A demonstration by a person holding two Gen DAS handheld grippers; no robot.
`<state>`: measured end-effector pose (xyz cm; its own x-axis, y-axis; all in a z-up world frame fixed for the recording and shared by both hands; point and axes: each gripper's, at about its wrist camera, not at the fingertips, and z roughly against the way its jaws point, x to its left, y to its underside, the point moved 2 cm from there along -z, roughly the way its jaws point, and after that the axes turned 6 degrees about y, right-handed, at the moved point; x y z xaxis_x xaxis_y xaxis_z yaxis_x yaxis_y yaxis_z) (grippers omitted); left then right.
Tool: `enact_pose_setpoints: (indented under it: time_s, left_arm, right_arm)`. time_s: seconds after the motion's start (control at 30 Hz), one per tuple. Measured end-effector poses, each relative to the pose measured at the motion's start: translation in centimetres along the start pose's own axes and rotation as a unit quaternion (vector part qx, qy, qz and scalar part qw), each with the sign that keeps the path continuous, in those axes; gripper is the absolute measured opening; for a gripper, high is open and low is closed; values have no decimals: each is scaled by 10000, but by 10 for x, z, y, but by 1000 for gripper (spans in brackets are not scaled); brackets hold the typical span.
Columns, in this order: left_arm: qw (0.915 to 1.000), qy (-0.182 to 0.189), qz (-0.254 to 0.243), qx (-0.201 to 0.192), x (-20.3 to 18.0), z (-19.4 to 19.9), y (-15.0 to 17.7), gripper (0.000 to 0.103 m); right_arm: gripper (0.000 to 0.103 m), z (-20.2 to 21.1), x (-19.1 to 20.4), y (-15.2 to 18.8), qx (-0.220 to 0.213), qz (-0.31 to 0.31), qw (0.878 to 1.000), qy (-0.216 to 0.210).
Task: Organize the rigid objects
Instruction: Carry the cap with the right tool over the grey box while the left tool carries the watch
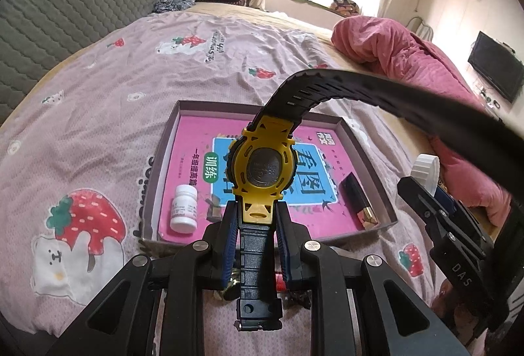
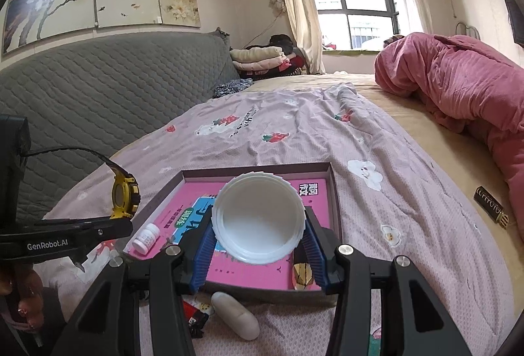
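Partway done: the tray (image 1: 165, 159) on the bed already holds a pill bottle (image 1: 184, 208). Left fingers (image 1: 229, 225) pinch a watch (image 1: 263, 166) strap, right fingers (image 2: 204, 244) clamp a white lid (image 2: 258, 218), both above it.

Readable text you have in view:

- Left hand-held gripper (image 2: 82, 252): "GenRobot.AI" in white on its side.
- Right hand-held gripper (image 1: 425, 179): "DAS" in white on its black body.
- Pink book (image 1: 193, 159) in the tray: upside-down Chinese, "训练" in a green oval, large "看图" on the blue panel, a smaller line you can partly read as "一年级提高".
- Bedsheet (image 1: 98, 126): printed lettering, too distorted to read.
- Small bottle (image 1: 184, 208), watch back (image 1: 264, 171): print too small to read.
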<state>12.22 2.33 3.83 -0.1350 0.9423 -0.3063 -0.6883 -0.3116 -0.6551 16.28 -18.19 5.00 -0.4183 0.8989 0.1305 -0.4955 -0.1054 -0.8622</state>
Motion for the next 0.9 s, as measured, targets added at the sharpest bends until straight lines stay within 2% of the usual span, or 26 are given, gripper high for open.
enact_pose_setpoints:
  time_s: [0.23, 0.43, 0.5, 0.63, 0.83, 0.9]
  left_arm:
    - [9999, -49, 71, 101, 3, -13, -6, 22]
    - [9998, -80, 57, 174, 5, -25, -14, 22]
    - [9997, -111, 19, 214, 5, -29, -16, 22]
    - [9993, -134, -15, 342, 4, -37, -18, 22]
    - [9984, -186, 65, 525, 8, -54, -18, 22]
    - [9982, -197, 89, 557, 9, -58, -17, 22]
  right_arm:
    - [50, -20, 4, -12, 194, -210, 9996, 64]
    - [50, -47, 6, -35, 612, -442, 9968, 280]
    - [50, -52, 9, -40, 621, -392, 9967, 353]
    - [50, -60, 19, -34, 802, -59, 9955, 501]
    - [50, -66, 27, -20, 993, 172, 9943, 350]
    - [50, -67, 27, -14, 1039, 288, 9932, 437]
